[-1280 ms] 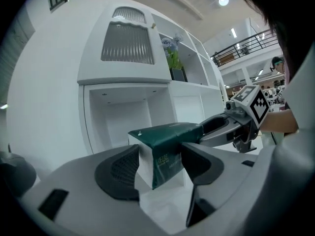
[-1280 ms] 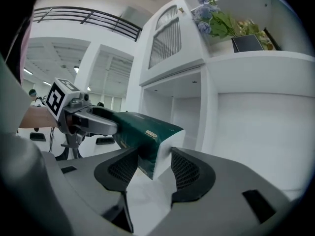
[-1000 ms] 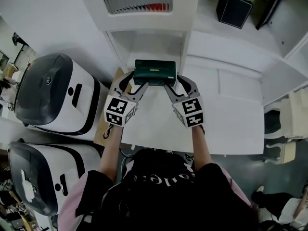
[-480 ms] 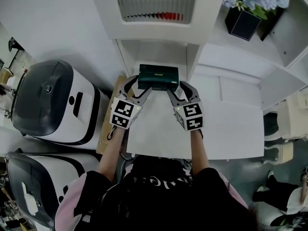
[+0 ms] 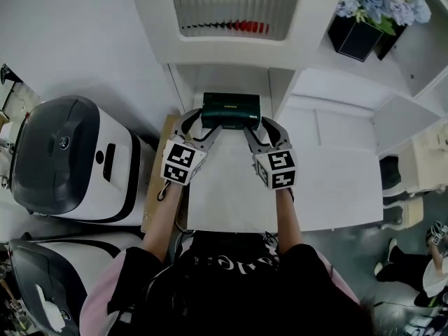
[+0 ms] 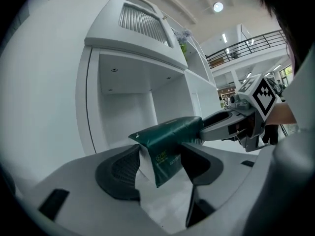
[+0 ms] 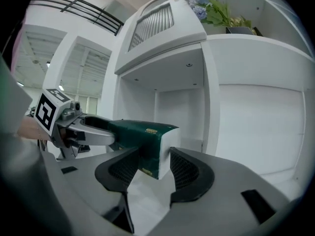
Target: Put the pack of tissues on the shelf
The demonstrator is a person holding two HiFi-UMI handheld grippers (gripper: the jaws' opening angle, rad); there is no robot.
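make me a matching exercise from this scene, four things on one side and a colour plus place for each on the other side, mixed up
Things:
1. pack of tissues
2. flowers
3. flower pot
4. domed machine

Descriptions:
A. black and boxy, at the head view's upper right
B. white body with a dark grey lid, at the left
C. dark green, just in front of the open shelf compartment
D. pale blue, in the top right corner

Pairs: 1-C, 2-D, 3-A, 4-B
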